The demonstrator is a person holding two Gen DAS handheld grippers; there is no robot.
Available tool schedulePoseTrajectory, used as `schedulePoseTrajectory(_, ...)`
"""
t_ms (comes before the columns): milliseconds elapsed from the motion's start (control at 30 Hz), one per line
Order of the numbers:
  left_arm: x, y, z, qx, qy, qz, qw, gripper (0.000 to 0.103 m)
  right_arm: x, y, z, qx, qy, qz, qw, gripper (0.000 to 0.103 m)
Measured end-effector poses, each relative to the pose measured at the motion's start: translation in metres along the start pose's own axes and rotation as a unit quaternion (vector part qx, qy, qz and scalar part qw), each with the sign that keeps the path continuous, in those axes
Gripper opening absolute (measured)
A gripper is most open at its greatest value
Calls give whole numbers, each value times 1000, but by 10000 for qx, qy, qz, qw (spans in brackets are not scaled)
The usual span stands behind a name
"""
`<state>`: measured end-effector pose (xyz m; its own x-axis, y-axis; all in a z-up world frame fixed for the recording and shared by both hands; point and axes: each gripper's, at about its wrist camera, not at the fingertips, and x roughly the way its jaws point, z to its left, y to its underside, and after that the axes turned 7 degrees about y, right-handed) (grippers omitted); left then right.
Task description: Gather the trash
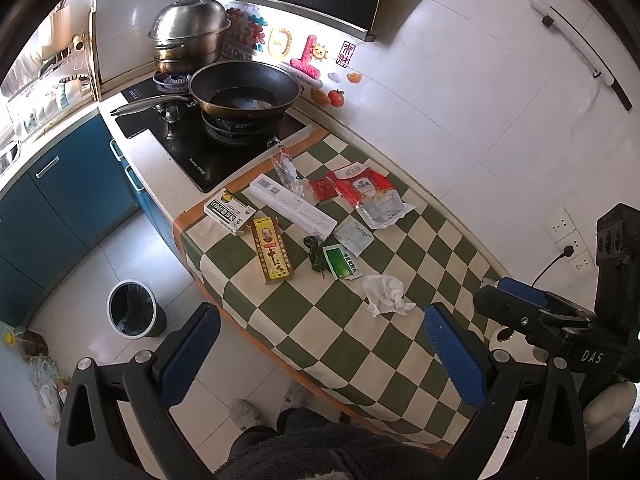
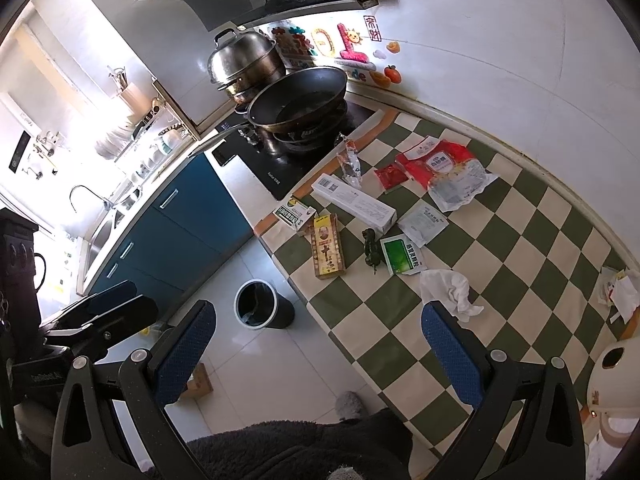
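My left gripper (image 1: 320, 356) and right gripper (image 2: 316, 356) both hang wide and empty; the crumpled tissue (image 1: 387, 294) lies nearest on the checked cloth (image 1: 352, 340); light, soft, probably best pinched at its bunched middle; the bin (image 1: 134, 314) waits on the floor.

Trash lay scattered on the checkered cloth: a crumpled white tissue (image 1: 388, 294), a green sachet (image 1: 342, 262) beside a dark green wrapper (image 1: 316, 254), a yellow box (image 1: 273, 255), a green-and-white box (image 1: 229, 211), a long white box (image 1: 294, 206), a white sachet (image 1: 354, 237), red packets (image 1: 362, 188). An open bin (image 1: 134, 314) stood on the floor.
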<state>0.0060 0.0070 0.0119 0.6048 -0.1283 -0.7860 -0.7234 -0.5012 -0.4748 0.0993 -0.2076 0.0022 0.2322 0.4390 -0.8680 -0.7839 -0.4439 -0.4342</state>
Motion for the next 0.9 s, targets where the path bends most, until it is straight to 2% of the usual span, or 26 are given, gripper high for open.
schedulePoseTrajectory(367,0,-7,-1,-40,10,-6,10000,103,-1,1,1,-8,1,1,10000,103)
schedulePoseTrajectory(433,-5,4,-4,-22,14,-23,10000,103,-2,1,3,-11,-4,7,10000,103)
schedulePoseTrajectory(900,-6,4,-14,22,79,-69,9999,103,-3,5,5,-38,-37,15,10000,103)
